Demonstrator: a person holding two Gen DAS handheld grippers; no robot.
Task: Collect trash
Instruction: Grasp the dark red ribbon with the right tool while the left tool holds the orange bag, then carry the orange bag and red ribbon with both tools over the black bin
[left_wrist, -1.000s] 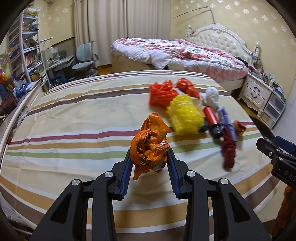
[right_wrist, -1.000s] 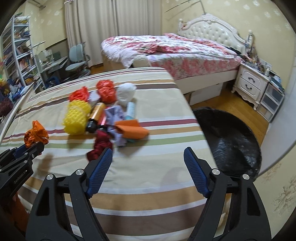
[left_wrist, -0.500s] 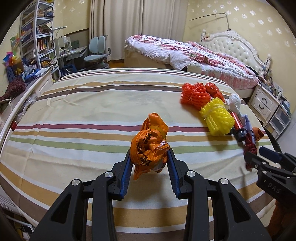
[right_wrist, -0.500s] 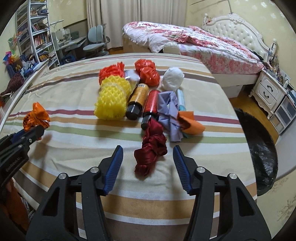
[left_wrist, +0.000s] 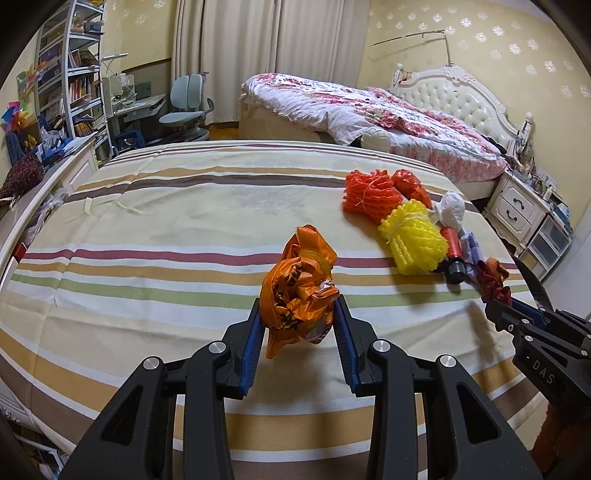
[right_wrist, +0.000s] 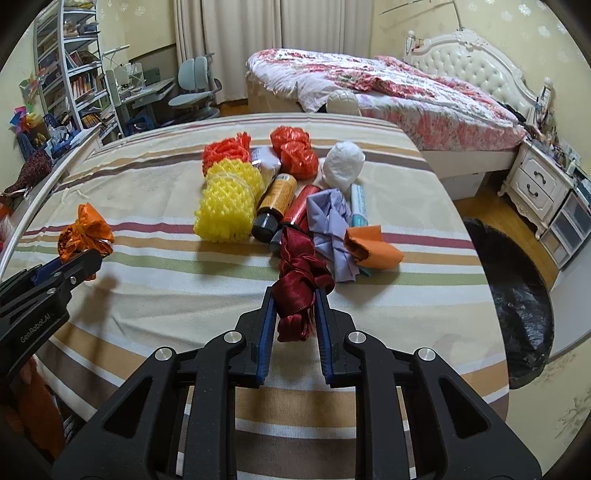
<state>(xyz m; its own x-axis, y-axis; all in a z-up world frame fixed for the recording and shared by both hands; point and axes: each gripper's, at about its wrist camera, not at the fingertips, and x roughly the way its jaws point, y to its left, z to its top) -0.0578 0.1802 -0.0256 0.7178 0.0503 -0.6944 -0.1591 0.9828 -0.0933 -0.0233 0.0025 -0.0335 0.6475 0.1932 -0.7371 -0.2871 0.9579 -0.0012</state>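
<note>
the left gripper (left_wrist: 298, 317) is clamping the orange bag (left_wrist: 297, 288) while the right gripper (right_wrist: 295, 306) is pinching the red ribbon (right_wrist: 301, 273) in the pickup step; next, presumably lifting toward the black bin bag (right_wrist: 517, 302).

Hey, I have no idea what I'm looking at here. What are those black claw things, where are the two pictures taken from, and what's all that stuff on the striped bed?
The black claws are two hand-held grippers that a person carries, one per hand; there is no robot. Each has a wide-angle camera looking along its own fingers, so each picture is one gripper's view.

In the left view, the left gripper is shut on a crumpled orange plastic bag. In the right view, the right gripper has shut on a dark red ribbon.

On the striped bedcover lies a pile of trash: yellow foam netting, orange netting, a white wad, bottles, lilac cloth and an orange scrap. The black bag on the floor beside the bed is probably for the trash.
</note>
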